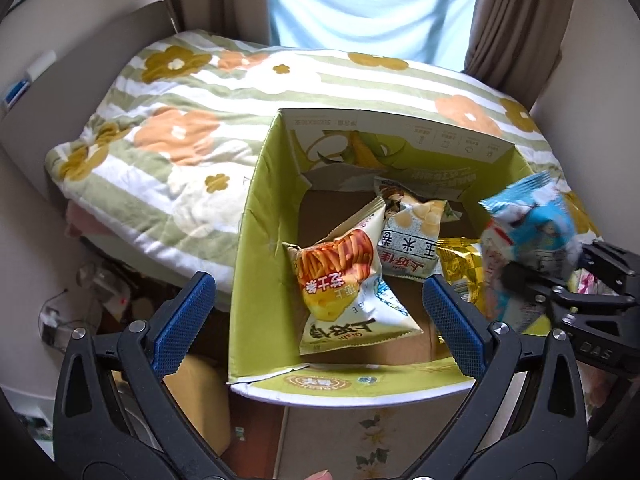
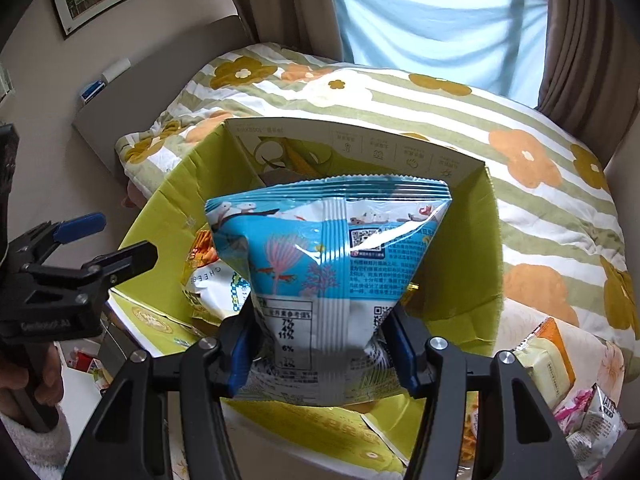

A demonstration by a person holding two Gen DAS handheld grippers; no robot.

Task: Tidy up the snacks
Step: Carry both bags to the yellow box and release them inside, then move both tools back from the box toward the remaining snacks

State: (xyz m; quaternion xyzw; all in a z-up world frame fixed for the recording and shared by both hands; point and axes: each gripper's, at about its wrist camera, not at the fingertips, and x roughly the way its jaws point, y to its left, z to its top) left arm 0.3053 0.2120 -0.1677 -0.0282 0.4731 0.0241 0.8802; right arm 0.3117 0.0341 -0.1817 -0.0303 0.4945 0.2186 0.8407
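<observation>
An open green cardboard box stands against the bed; it also shows in the right wrist view. Inside lie a cheese-stick snack bag, a corn-snack bag and a yellow bag. My right gripper is shut on a blue snack bag and holds it above the box; the bag also shows in the left wrist view. My left gripper is open and empty over the box's near left corner, and shows in the right wrist view.
A bed with a striped flower quilt lies behind the box. More snack bags lie on the right beside the box. Curtains and a window are at the back. Clutter sits on the floor at the left.
</observation>
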